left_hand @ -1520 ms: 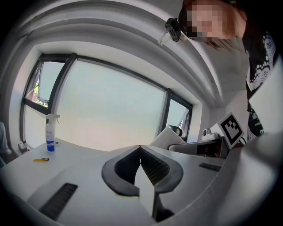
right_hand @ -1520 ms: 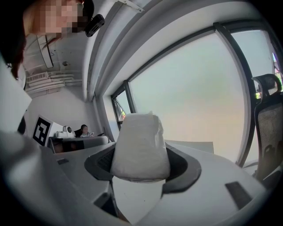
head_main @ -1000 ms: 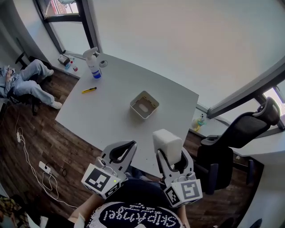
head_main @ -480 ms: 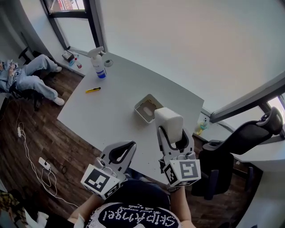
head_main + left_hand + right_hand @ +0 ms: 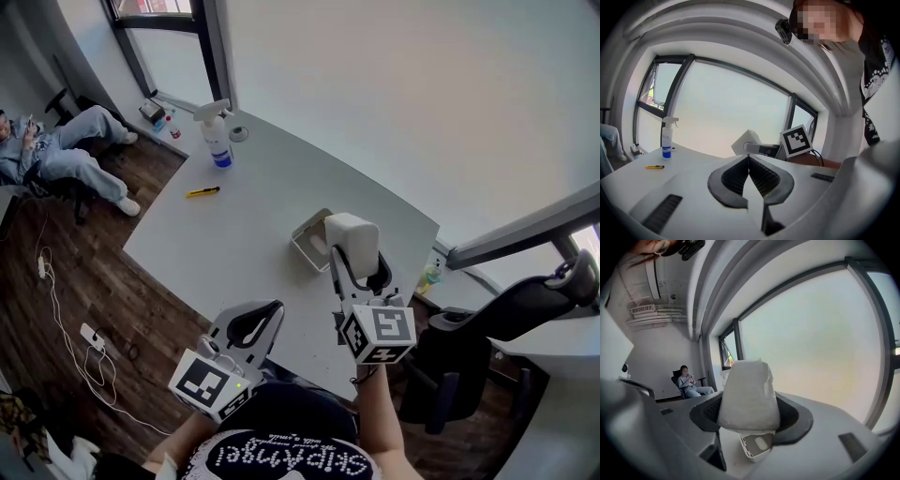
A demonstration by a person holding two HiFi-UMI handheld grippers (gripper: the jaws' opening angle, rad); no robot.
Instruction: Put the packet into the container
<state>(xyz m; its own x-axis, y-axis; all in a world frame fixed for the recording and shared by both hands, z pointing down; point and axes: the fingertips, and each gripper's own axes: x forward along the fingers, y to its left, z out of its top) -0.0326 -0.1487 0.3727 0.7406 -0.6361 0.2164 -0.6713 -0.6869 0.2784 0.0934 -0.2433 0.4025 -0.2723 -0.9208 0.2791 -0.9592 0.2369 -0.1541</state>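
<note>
My right gripper [image 5: 354, 251] is shut on a white packet [image 5: 352, 232], held up above the grey table [image 5: 234, 234]. In the right gripper view the packet [image 5: 749, 394] stands upright between the jaws, and the white square container [image 5: 757, 445] shows just below it. In the head view the container [image 5: 307, 241] sits mid-table, partly hidden behind the packet. My left gripper [image 5: 251, 323] hovers at the table's near edge, jaws shut on nothing; the left gripper view shows its tips [image 5: 748, 158] touching.
A spray bottle [image 5: 216, 139] stands at the table's far left corner, with a yellow pen-like tool [image 5: 202, 191] near it. A black office chair [image 5: 525, 305] is at the right. A seated person [image 5: 56, 155] is at the far left. Cables [image 5: 56, 319] lie on the wooden floor.
My right gripper has carried the packet forward and up, from the table's near edge to just over the container. The left gripper has stayed where it was.
</note>
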